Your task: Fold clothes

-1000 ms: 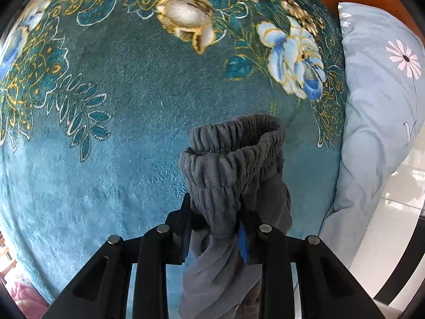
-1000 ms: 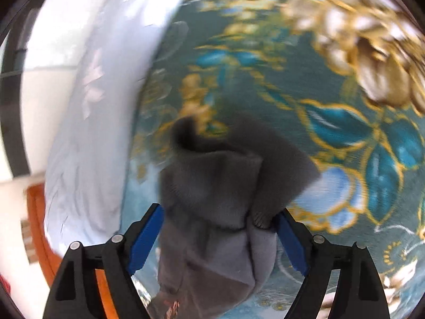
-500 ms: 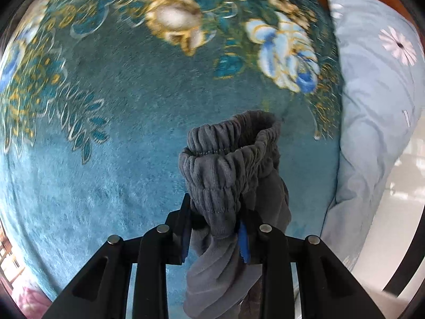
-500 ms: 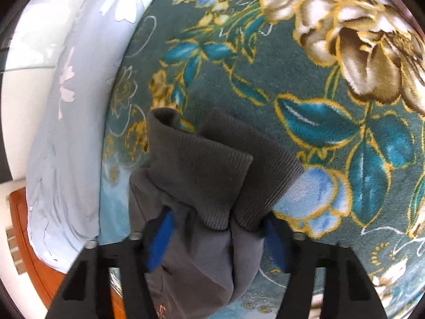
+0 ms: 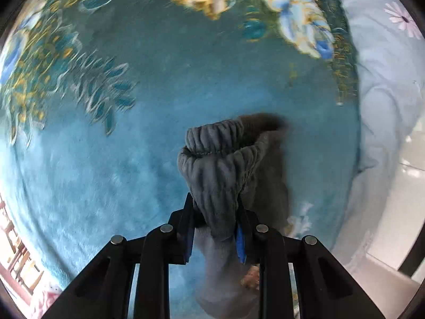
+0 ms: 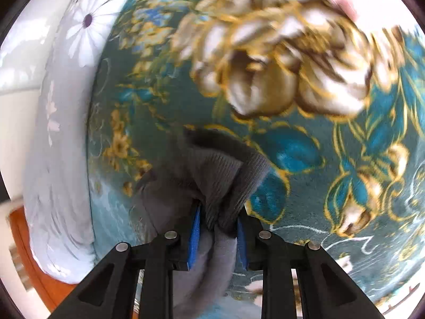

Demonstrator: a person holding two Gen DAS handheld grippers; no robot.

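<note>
Gripping a grey garment (image 5: 220, 175), the left gripper (image 5: 215, 228) pinches its gathered elastic waistband, seen only in its own view; the right gripper (image 6: 217, 228) clamps a ribbed cuff (image 6: 225, 183). Cloth hangs above a teal floral blanket (image 5: 93, 159) beside a pale daisy-print quilt (image 6: 61, 133), both views motion-blurred

Bright, soft daylight fills both fisheye views, edges bowing into a dark circular rim, while motion blur smears the floral blanket (image 5: 79, 159) and white glare washes out the floor (image 5: 403, 199) beyond it.
</note>
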